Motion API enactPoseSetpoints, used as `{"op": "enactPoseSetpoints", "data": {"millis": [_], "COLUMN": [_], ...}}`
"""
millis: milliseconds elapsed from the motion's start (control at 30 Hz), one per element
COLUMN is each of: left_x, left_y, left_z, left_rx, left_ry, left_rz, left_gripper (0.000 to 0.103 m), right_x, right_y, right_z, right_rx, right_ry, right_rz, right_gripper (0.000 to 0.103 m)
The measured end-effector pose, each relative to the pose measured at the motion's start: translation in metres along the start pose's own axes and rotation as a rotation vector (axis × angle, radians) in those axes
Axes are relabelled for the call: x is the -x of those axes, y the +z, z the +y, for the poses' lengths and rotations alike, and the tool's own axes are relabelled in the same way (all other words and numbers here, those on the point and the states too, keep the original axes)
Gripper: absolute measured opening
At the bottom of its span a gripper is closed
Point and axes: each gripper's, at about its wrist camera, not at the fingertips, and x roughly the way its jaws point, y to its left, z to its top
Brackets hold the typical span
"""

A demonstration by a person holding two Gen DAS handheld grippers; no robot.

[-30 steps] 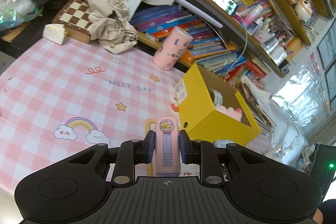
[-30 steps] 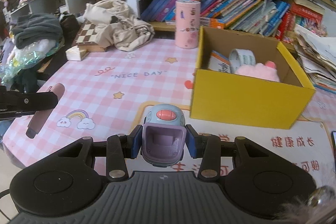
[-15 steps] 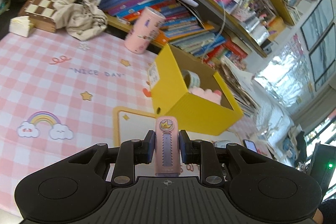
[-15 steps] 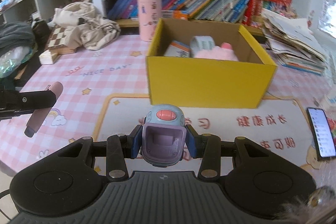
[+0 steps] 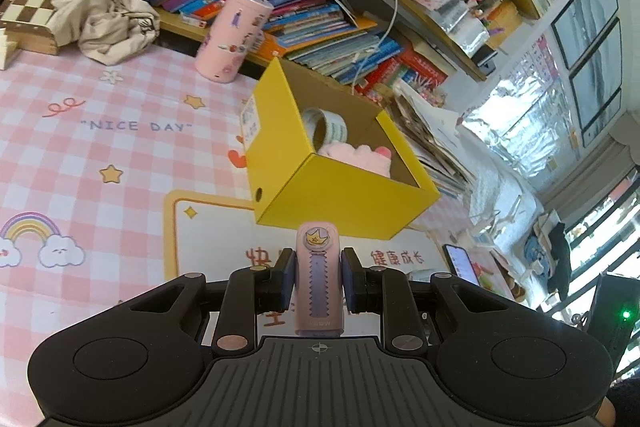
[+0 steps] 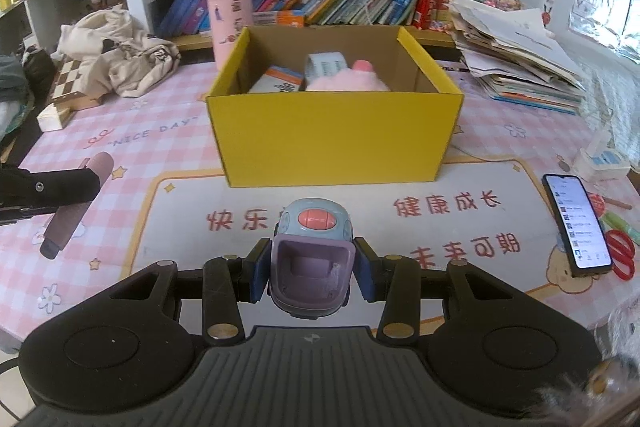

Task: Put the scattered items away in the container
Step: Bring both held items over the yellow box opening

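Pink cutter gripped, toy too (both aloft)

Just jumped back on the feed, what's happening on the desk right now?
A person is tidying with two handheld grippers. The left gripper is shut on a slim pink gadget, and the right gripper is shut on a small blue and purple toy. Both face the open yellow box, neither over it yet. The box already holds a tape roll, a pink plush and a small carton.
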Motion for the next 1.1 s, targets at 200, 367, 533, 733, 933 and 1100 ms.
{"op": "enactPoseSetpoints", "data": {"millis": [200,367,533,733,933,1100], "left_x": [-0.011,-0.023,-0.034,-0.046,-0.057,-0.067], "left_y": [0.003,0.003,0.004,0.005,0.008,0.010], "left_z": [-0.011,-0.021,-0.030,-0.040,-0.048,-0.056], "left_rx": [-0.015,-0.030,-0.041,-0.048,-0.047,-0.050], "left_ry": [-0.005,-0.013,-0.018,-0.021,-0.015,-0.013], "left_rz": [0.009,0.026,0.041,0.053,0.056,0.059], "left_gripper": [0.023,0.023,0.023,0.023,0.023,0.023], "right_x": [0.000,-0.001,-0.003,-0.005,-0.011,-0.017], "right_y": [0.001,0.000,0.001,0.004,0.008,0.013], "right_z": [-0.012,-0.025,-0.037,-0.051,-0.061,-0.070], "right_rx": [-0.011,-0.025,-0.038,-0.045,-0.038,-0.028], "right_ry": [-0.010,-0.018,-0.025,-0.025,-0.014,-0.007], "right_rz": [0.002,0.001,0.004,0.003,0.005,0.009], "right_gripper": [0.040,0.040,0.040,0.040,0.040,0.040]}}
